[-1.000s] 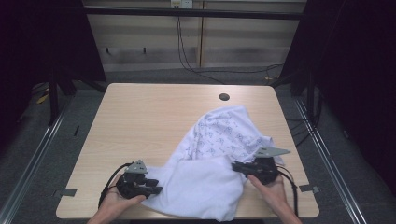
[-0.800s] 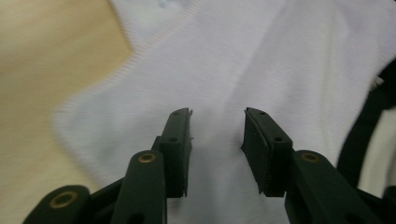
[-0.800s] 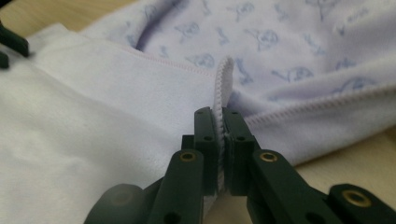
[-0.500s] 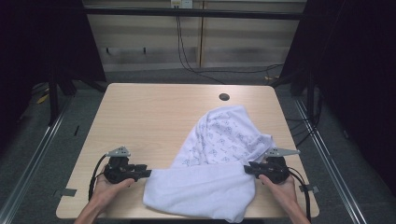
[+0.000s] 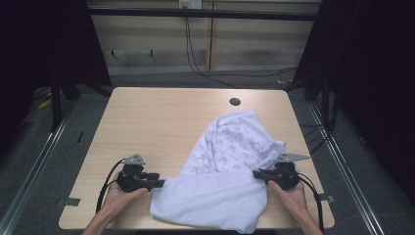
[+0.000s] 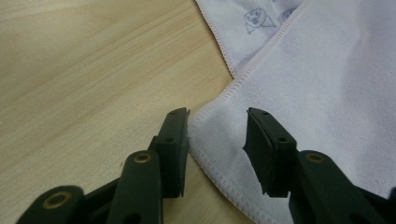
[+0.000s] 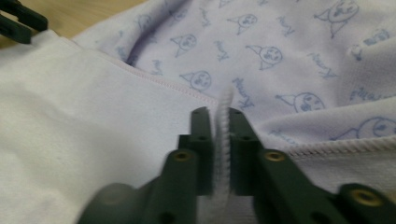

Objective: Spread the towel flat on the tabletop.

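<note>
Two tongs work a white towel (image 5: 220, 191) lying on the desk's (image 5: 156, 122) near right. Right tongs (image 7: 215, 122) pinch its hem, likely to anchor it; left tongs (image 6: 217, 133) are spread around the near-left corner, ready to grip.

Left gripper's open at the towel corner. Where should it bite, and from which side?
Take the towel at its stitched corner, which lies flat between the open left gripper jaws. Come in low along the table from its bare side. The right gripper already pinches the opposite edge.

Table evenly lit – surroundings dark, close-ups blurred.
</note>
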The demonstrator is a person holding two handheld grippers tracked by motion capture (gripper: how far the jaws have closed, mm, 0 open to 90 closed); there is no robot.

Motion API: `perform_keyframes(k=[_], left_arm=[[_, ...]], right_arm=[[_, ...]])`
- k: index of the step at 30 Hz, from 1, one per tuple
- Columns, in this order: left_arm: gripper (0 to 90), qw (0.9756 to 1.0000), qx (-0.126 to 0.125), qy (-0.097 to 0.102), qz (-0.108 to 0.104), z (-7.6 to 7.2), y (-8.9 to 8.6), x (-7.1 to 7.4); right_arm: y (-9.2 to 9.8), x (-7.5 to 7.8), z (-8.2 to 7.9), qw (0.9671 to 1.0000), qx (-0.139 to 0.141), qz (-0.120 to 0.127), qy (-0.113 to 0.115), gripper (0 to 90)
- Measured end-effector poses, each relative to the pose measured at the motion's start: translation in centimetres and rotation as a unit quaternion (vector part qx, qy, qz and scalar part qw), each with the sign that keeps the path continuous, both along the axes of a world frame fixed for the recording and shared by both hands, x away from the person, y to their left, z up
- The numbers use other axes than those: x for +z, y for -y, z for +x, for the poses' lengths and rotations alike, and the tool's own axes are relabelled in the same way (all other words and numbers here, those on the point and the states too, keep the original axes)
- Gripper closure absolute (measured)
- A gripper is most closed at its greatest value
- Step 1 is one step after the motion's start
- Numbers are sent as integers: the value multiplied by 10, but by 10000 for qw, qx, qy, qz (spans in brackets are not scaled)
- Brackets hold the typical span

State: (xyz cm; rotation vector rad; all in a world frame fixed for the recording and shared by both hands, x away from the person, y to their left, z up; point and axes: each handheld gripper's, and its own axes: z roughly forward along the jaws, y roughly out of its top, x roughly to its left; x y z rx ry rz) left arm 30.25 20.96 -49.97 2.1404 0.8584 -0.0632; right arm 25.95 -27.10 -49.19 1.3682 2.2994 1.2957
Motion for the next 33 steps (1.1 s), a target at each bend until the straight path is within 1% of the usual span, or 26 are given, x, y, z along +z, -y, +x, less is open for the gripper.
perform_keyframes(k=[1,2,3,4,5,6,8,9,10,12,14,15,16,17,18,19,20,21,22,24,26,27,29,32,33], left_arm=[[637,10000,-11,-2,-12,0,1,0],[674,10000,-50,62,51,-1,3,-1],[727,9999,-114,101,70,-2,4,-1],[760,9997,-213,110,70,-3,7,-1],[786,9994,-301,92,137,-4,11,0],[805,9987,-407,167,241,-7,16,1],[829,9972,-607,262,341,-12,23,2],[842,9965,-666,289,410,-14,26,3],[857,9961,-698,314,434,-16,29,4],[870,9965,-675,274,409,-16,31,3],[873,9975,-638,142,272,-14,28,2],[874,9981,-573,69,224,-13,26,1],[875,9986,-503,41,165,-11,24,0],[875,9987,-474,54,177,-10,23,0],[876,9989,-426,93,196,-9,21,0],[877,9990,-394,89,185,-8,21,0],[877,9991,-359,107,183,-6,21,0],[878,9989,-364,177,225,-6,22,0],[877,9987,-388,209,269,-5,23,1],[878,9987,-408,208,223,-2,28,0],[878,9986,-390,233,278,2,32,1],[878,9986,-379,245,272,5,33,0],[879,9990,-329,215,215,9,35,-1],[880,9997,-223,82,43,18,34,-3],[880,9999,-124,24,-79,22,32,-5]], right_arm=[[1,2,-1,10000,-42,57,17,874],[2,3,-1,9999,-24,109,20,874],[3,4,-2,9999,-43,116,36,874],[4,3,-2,9999,-45,114,44,874],[5,3,-2,9999,-49,109,16,873],[5,2,-2,9999,-68,84,-8,873],[4,0,-2,10000,-33,15,-21,872],[4,0,-3,10000,-38,-4,-27,872],[4,1,-4,10000,-42,11,-31,872],[5,2,-5,10000,-36,24,2,872],[6,3,-6,10000,-42,9,12,873],[7,3,-7,10000,-74,5,-22,873],[8,3,-7,9999,-106,-18,-49,874],[9,3,-8,9998,-137,-52,-95,874],[10,2,-8,9997,-153,-137,-146,874],[11,-1,-6,9993,-166,-269,-207,874],[12,-3,-4,9987,-173,-398,-257,874],[15,-9,2,9978,-221,-503,-359,875],[19,-10,7,9982,-286,-337,-413,876],[21,-10,16,9979,-351,-423,-348,876],[22,-11,25,9977,-418,-426,-334,877],[23,-12,33,9977,-449,-403,-311,877],[23,-12,44,9973,-514,-447,-275,877],[22,-13,62,9967,-595,-498,-219,877],[22,-13,67,9968,-595,-500,-191,877]])
